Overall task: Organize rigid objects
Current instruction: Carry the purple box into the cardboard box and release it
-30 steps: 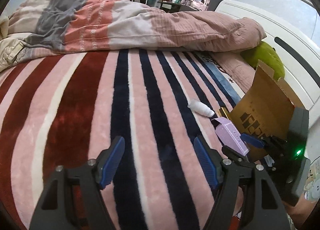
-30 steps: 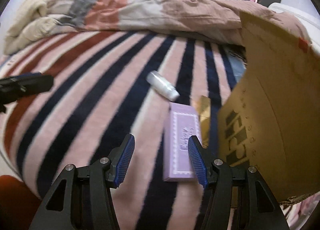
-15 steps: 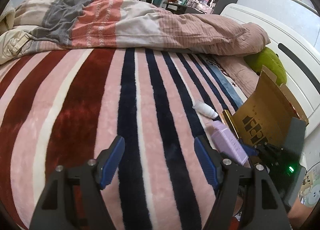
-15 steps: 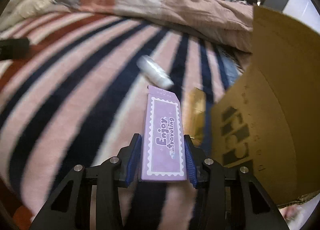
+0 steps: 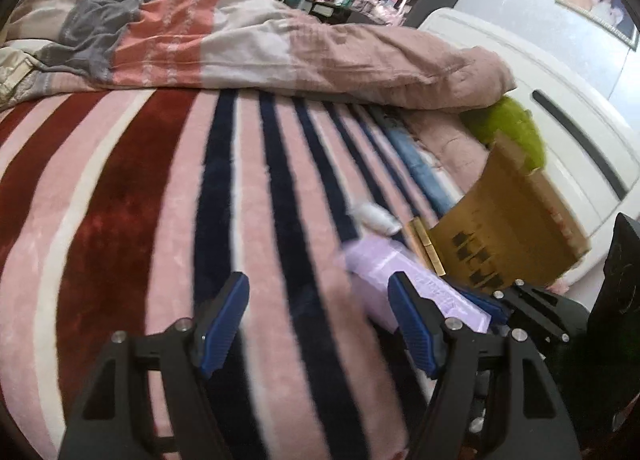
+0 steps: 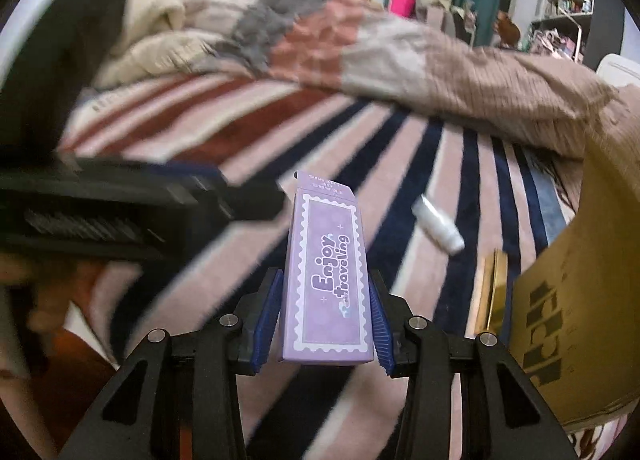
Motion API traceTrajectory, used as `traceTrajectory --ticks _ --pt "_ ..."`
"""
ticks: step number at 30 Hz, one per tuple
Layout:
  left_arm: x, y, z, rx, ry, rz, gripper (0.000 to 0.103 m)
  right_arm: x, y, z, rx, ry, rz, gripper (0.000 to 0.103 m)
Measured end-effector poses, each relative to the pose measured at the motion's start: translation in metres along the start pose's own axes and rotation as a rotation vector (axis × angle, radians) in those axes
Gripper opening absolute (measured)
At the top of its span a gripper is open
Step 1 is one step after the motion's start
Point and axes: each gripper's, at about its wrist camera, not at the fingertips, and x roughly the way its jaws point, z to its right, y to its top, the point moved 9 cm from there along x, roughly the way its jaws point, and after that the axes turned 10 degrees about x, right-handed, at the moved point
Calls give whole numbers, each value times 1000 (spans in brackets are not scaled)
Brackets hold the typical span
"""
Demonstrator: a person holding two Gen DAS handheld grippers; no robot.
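Right now the right tongs [image 6: 326, 320] are squeezed onto the purple box [image 6: 326, 280], one blue pad on each long side. The box is up off the bed, above the striped blanket [image 6: 400, 179]. So the picking-up step looks done, and the carrying step is in hand.

The box is long and thin. Its long way runs straight out from the tongs, away from the camera, with the far end tipped up a bit. The face with the words "Enjoy traveling" looks up at the camera. The tongs hold it near the close end.

The left tongs [image 5: 320, 324] are wide open and hold nothing. They hang low over the blanket, just beside the purple box.

The cardboard box [image 6: 592, 280] sits close by on the right, lying on its side. I think the purple box should go in there next. That calls for swinging right and sliding it in long end first.

A small white bottle [image 6: 438, 227] and a gold thing [image 6: 492, 292] lie on the blanket near the cardboard box, not yet put away.
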Motion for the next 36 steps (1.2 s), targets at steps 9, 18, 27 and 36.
traceTrajectory --ticks 9,18,27,36 --pt "-32 30 42 9 -74 59 69 -28 24 7 11 88 70 33" --pt "-44 53 82 -3 -176 63 68 -67 40 13 29 204 202 33" --pt "-30 116 168 168 -206 41 53 -126 74 72 77 174 368 33" --pt "57 130 253 286 -291 -152 53 -135 64 177 156 8 288 33"
